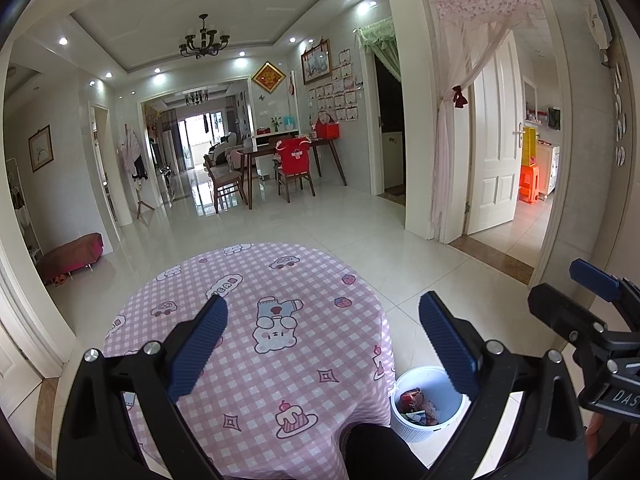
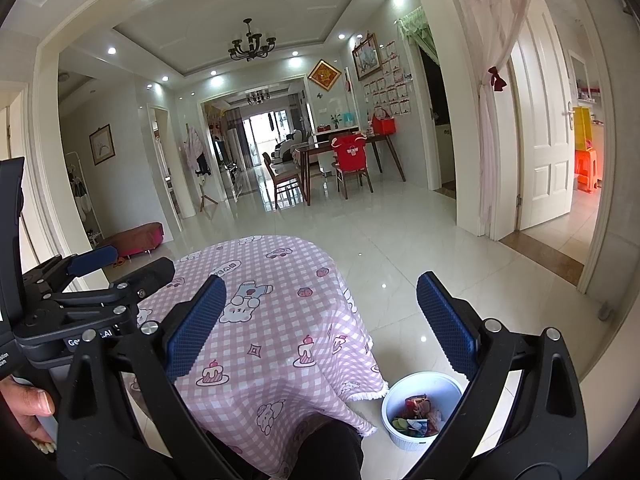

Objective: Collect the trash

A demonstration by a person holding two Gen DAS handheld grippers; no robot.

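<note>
A small white ribbed bin [image 1: 424, 404] stands on the floor at the table's right side; it also shows in the right wrist view [image 2: 420, 408]. Several crumpled wrappers [image 2: 416, 414] lie inside it. My left gripper [image 1: 320, 328] is open and empty, held above the table with the pink checked cloth [image 1: 280, 352]. My right gripper [image 2: 320, 312] is open and empty, held above the table's right edge [image 2: 340, 344]. No loose trash shows on the cloth. Each gripper shows at the edge of the other's view.
White tiled floor [image 1: 360, 232] stretches ahead. A dining table with chairs [image 1: 288, 164] stands far back. An open white door [image 1: 496, 152] and a curtained doorway are on the right. A low red bench [image 1: 72, 254] stands at the left wall.
</note>
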